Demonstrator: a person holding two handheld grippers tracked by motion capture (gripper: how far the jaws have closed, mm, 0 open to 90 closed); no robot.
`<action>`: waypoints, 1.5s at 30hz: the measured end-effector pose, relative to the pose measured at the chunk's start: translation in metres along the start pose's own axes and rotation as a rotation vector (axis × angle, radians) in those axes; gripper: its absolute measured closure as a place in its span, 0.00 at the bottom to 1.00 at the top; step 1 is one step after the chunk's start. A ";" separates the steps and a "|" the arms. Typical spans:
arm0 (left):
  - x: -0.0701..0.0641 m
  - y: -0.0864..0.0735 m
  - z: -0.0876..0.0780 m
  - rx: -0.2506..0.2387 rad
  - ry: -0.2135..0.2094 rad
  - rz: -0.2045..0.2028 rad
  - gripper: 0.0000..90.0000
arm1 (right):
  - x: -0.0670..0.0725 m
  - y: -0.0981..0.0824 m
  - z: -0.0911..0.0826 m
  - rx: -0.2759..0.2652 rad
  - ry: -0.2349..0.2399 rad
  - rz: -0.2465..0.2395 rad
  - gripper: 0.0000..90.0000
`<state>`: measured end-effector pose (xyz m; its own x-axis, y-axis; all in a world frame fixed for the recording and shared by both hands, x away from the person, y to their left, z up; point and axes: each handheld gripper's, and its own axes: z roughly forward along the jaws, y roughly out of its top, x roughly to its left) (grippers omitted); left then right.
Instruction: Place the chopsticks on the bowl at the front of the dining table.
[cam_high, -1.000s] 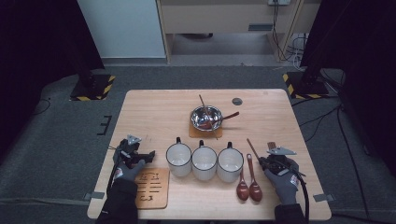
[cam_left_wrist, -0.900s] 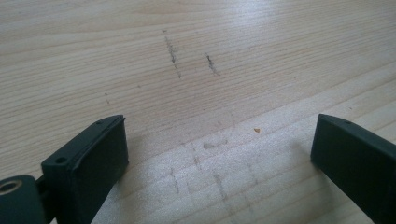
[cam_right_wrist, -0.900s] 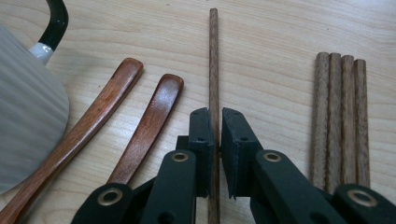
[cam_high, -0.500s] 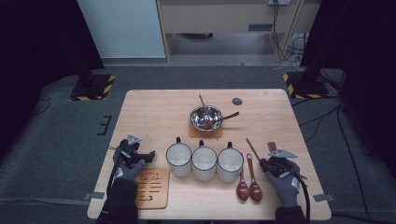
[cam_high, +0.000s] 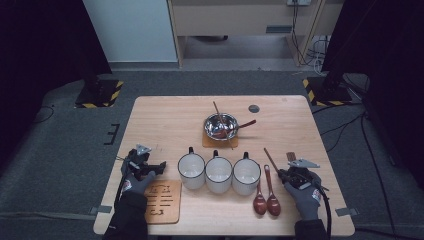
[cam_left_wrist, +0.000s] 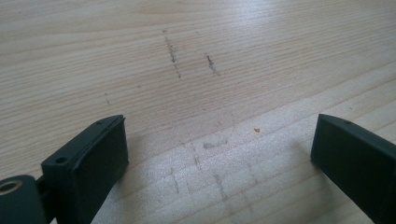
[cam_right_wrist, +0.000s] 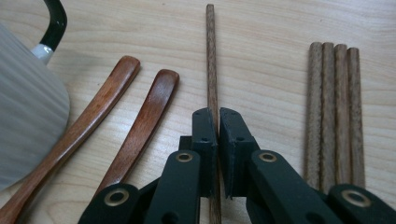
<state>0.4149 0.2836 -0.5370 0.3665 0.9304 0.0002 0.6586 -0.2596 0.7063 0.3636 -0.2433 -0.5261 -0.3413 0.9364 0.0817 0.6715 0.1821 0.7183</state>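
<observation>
While the left tongs (cam_left_wrist: 219, 154) sit released over bare light wooden desk (cam_left_wrist: 196, 56), the right tongs (cam_right_wrist: 218, 122) are clenched on a thin dark wooden chopstick (cam_right_wrist: 211, 51). Chopstick lies flat on the desk between two reddish-brown wooden spoons (cam_right_wrist: 140, 116) and a bundle of four dark wooden chopsticks (cam_right_wrist: 334, 107).

We see a pale wooden table (cam_high: 165, 120) with fine straight grain and a few dark grey scuff marks near its left edge. Near the table's front, three white mugs (cam_high: 219, 172) have black rims and black handles. Right of the mugs lie two glossy reddish-brown wooden spoons (cam_high: 266, 197), then one dark brown chopstick (cam_right_wrist: 212, 60) between the black jaws of the right gripper (cam_right_wrist: 218, 114). Further right are four more brown chopsticks (cam_right_wrist: 334, 112). Behind the mugs, a shiny silver bowl (cam_high: 220, 125) sits on a tan mat (cam_high: 209, 143). Left of the mugs, a tan board (cam_high: 165, 200) carries dark line markings. The left gripper (cam_left_wrist: 219, 140) is black.
</observation>
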 end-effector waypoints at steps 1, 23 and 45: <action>0.000 0.000 0.000 0.000 0.000 0.000 0.03 | -0.001 0.001 -0.001 -0.008 0.000 0.001 0.95; 0.000 0.000 0.000 0.000 0.000 0.000 0.03 | -0.004 0.042 -0.032 -0.139 0.015 0.028 0.95; 0.000 0.000 0.000 0.000 0.000 0.000 0.03 | 0.003 0.080 -0.042 -0.219 0.022 0.024 0.95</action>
<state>0.4149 0.2836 -0.5370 0.3663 0.9305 0.0001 0.6587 -0.2594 0.7063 0.3886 -0.2385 -0.4398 -0.3428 0.9324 0.1141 0.5215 0.0878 0.8487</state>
